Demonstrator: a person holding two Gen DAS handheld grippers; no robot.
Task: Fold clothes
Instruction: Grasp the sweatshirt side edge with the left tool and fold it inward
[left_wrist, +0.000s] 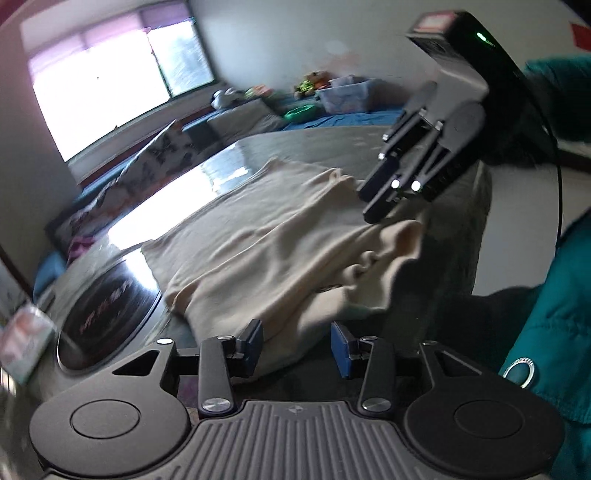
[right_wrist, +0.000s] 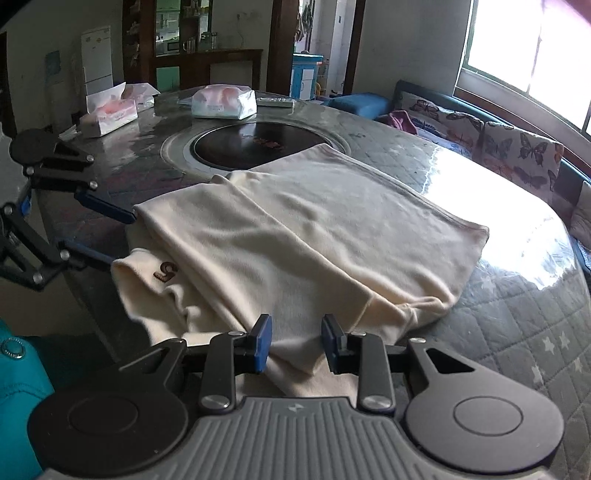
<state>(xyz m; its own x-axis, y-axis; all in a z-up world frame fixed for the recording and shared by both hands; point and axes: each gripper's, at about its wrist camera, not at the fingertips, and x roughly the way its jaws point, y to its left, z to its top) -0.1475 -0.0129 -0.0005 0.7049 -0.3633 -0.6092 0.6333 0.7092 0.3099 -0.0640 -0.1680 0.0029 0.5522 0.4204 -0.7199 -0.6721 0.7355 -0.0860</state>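
two grippers, left (left_wrist: 297, 345) released, right (right_wrist: 295, 341) clenched on cream garment (right_wrist: 295, 229) atop round table (right_wrist: 498, 314)

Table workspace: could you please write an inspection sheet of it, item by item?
Surface: round table with quilted cover and inset dark hob.
Job's things: cream garment, partly folded, near edge overhanging.
Clutter: two tissue packs at far side.
Grippers: left gripper open at garment edge; right gripper shut on a garment fold.
Cables: black cable hanging behind the right gripper.
Surroundings: butterfly-print sofa, bright window.
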